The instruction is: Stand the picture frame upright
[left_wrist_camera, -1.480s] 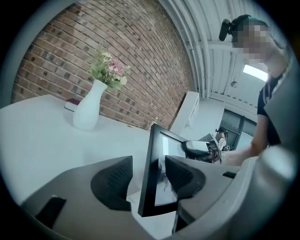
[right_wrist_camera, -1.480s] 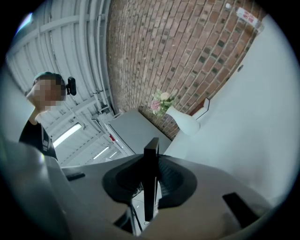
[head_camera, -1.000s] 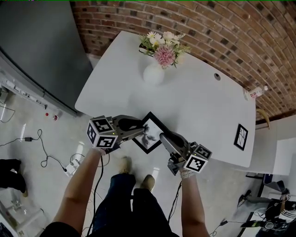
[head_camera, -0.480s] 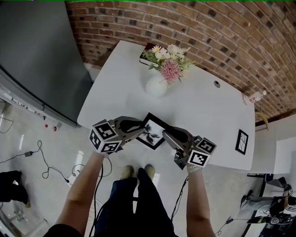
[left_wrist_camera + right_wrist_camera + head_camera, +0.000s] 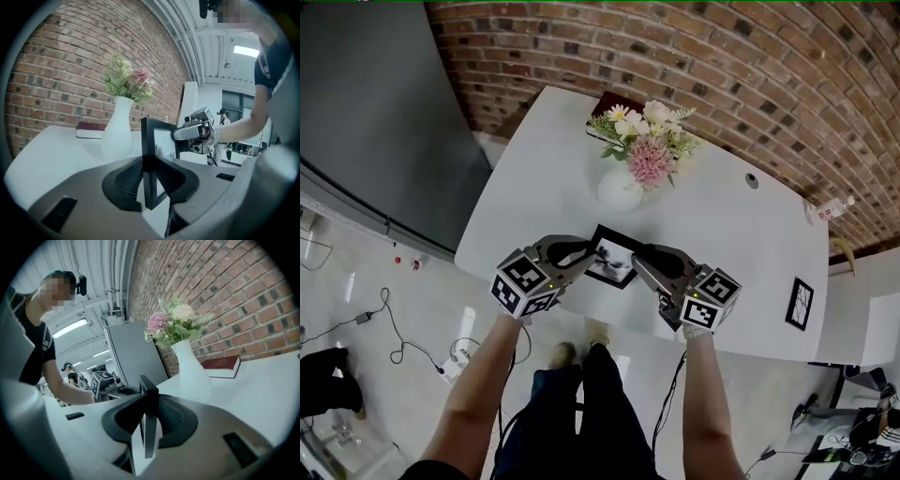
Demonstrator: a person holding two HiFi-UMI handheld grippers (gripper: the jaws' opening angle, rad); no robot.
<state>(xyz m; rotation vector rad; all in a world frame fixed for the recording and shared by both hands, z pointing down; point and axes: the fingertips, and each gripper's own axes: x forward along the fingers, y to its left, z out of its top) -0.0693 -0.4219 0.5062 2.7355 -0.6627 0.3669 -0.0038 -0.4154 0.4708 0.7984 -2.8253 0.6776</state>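
A black picture frame [image 5: 613,254] with a black-and-white print stands nearly upright near the front edge of the white table [image 5: 534,178]. My left gripper [image 5: 587,254] is shut on its left edge and my right gripper [image 5: 641,259] on its right edge. In the left gripper view the frame's black edge [image 5: 149,136] sits pinched between the ribbed pads [image 5: 129,180], whose jaws have just been closing. In the right gripper view the opposite edge [image 5: 150,394] runs between the pads [image 5: 171,420], whose jaws have just been opening a little.
A white vase of flowers [image 5: 623,183] stands just behind the frame, with a dark red book [image 5: 612,101] at the table's far edge. A second small frame [image 5: 800,303] lies at the right end. A bottle [image 5: 825,210] rests by the brick wall.
The frame has gone from lying flat at the table's front edge to nearly upright. Both grippers have moved with it further onto the table, toward the vase.
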